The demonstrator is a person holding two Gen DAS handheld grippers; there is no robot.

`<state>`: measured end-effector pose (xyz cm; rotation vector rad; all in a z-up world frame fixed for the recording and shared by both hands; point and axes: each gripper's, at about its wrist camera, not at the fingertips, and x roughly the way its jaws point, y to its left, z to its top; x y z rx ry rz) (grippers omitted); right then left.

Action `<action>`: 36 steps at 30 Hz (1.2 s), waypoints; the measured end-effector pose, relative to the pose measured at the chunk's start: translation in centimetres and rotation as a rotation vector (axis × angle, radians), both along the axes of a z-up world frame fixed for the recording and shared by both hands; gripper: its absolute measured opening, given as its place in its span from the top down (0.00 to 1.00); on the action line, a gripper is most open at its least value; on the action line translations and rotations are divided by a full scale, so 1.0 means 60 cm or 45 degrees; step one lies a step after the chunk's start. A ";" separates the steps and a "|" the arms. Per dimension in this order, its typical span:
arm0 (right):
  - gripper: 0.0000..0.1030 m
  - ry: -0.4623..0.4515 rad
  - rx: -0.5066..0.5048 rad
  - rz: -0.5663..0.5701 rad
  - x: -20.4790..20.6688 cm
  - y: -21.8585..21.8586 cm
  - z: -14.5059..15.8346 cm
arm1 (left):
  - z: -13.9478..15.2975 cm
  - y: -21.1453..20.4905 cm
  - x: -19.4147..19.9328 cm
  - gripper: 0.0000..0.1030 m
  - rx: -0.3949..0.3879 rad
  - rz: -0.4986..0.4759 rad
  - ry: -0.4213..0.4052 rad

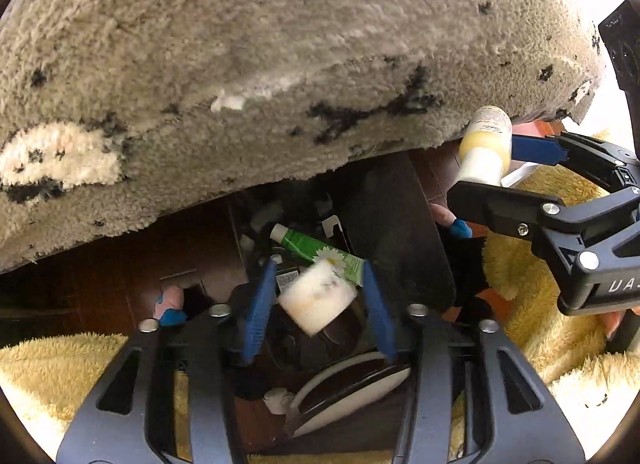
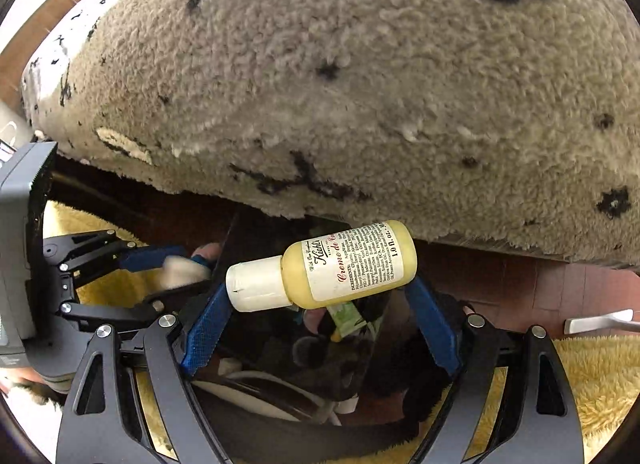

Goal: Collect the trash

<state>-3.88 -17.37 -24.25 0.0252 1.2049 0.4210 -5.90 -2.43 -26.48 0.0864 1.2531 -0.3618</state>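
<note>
The small yellow bottle [image 2: 352,266] carries a white label reading "Kiehl's" in black script, "Creme de" in red, then "INGREDIENTS:" above fine print too small to read, and "1.0 fl. oz." at its three-o'clock end. The right gripper [image 1: 486,168] body shows "UA".

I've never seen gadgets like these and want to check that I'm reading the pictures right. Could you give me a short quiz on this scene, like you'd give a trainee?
1. What sits between the fingers of the right gripper?
A. a yellow bottle with a white cap
B. a spoon
C. a sock
2. True or false: the green tube lies on top of the grey rug.
3. What colour are the pads on the right gripper's fingers?

Key
1. A.
2. False: the green tube lies inside the dark container, not on the grey rug.
3. Blue.
</note>
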 end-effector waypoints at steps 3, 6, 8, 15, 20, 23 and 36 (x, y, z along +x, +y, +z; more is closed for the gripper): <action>0.10 -0.005 0.017 -0.006 0.001 -0.003 0.004 | -0.004 -0.002 -0.002 0.47 -0.004 0.011 0.000; 0.08 -0.010 0.023 -0.022 0.003 -0.012 0.009 | 0.000 0.006 -0.002 0.46 -0.012 0.025 0.002; 0.07 -0.017 0.026 -0.041 0.004 -0.017 0.012 | 0.007 0.014 -0.002 0.41 -0.018 0.034 -0.004; 0.03 -0.056 0.027 -0.109 0.006 -0.044 0.032 | 0.031 0.042 -0.002 0.11 -0.057 0.121 -0.062; 0.03 -0.190 0.060 -0.159 -0.001 -0.061 0.072 | 0.074 0.048 0.002 0.08 -0.069 0.172 -0.169; 0.03 -0.352 0.009 -0.189 -0.006 -0.065 0.122 | 0.127 0.051 0.004 0.08 -0.053 0.190 -0.290; 0.03 -0.969 -0.089 -0.406 -0.040 -0.099 0.391 | 0.419 0.057 -0.033 0.08 0.019 0.270 -0.952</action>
